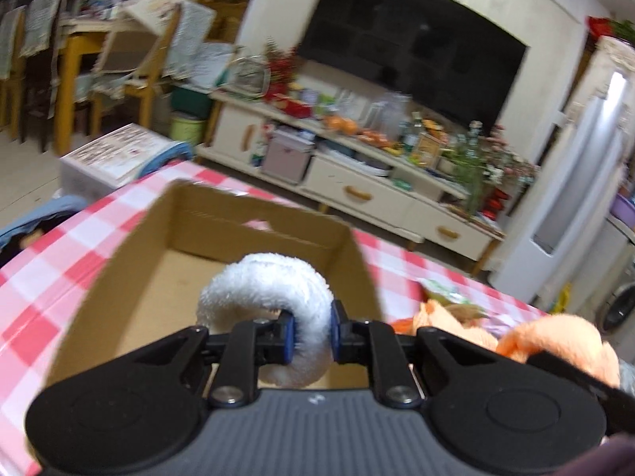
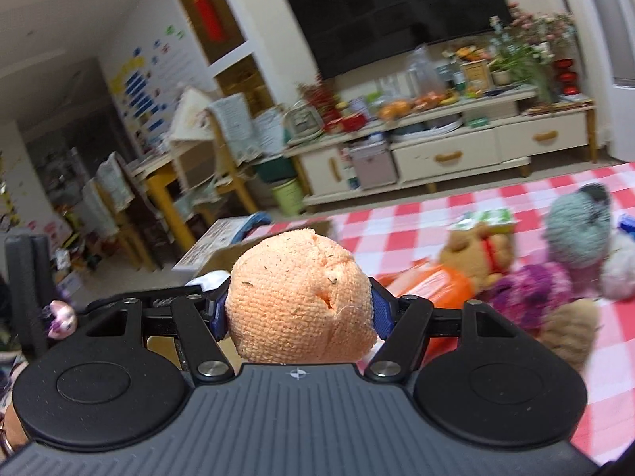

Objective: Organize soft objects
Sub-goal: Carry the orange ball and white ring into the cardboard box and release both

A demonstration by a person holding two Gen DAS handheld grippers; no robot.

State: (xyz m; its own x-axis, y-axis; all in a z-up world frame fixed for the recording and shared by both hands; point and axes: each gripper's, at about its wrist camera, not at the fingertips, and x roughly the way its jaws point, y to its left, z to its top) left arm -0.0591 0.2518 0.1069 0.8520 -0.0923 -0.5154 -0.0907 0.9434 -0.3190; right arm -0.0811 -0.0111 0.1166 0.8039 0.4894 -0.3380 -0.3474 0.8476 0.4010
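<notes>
Fluffy white ring [image 1: 278,309], nubby orange ball [image 2: 301,309]

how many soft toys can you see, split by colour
white: 1, fluffy ring
orange: 1, plush ball
brown: 2, teddy and plush
grey-green: 1, plush
purple: 1, plush
total: 6
</notes>
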